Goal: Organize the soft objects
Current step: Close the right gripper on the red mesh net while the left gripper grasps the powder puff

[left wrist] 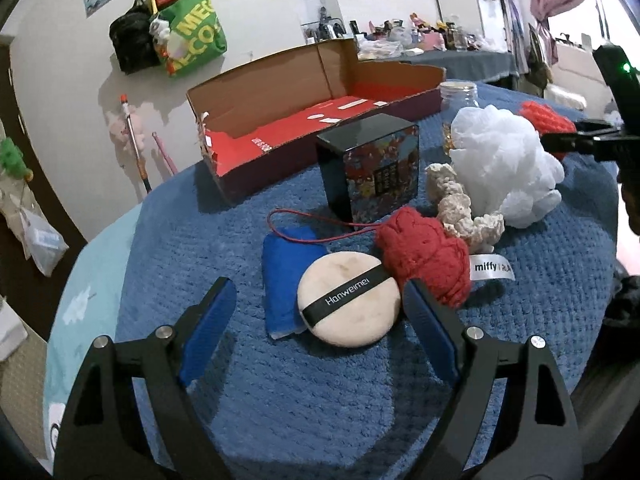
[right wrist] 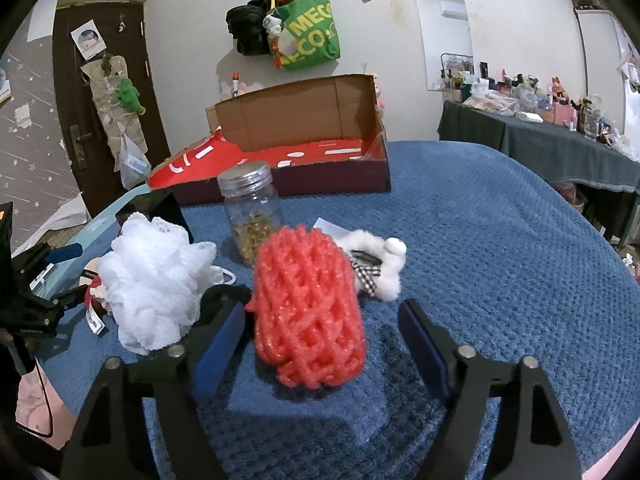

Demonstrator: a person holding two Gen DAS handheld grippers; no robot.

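While the cardboard box [left wrist: 280,120] sits empty, your left gripper [left wrist: 320,312] and right gripper [right wrist: 320,336] fingers gape wide; puff [left wrist: 348,300], foam net [right wrist: 308,308], everything awaits.

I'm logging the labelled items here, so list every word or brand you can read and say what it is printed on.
"Hanweimei": black band across the round powder puff.
"miffy": white ribbon tag beside the red knitted toy; the characters after it are too blurred to read.
"MEG" above "ECO", both partly cut off: green tote bag hanging on the wall.
Print on the black patterned box, the wall posters and the red box liner is too small to read.
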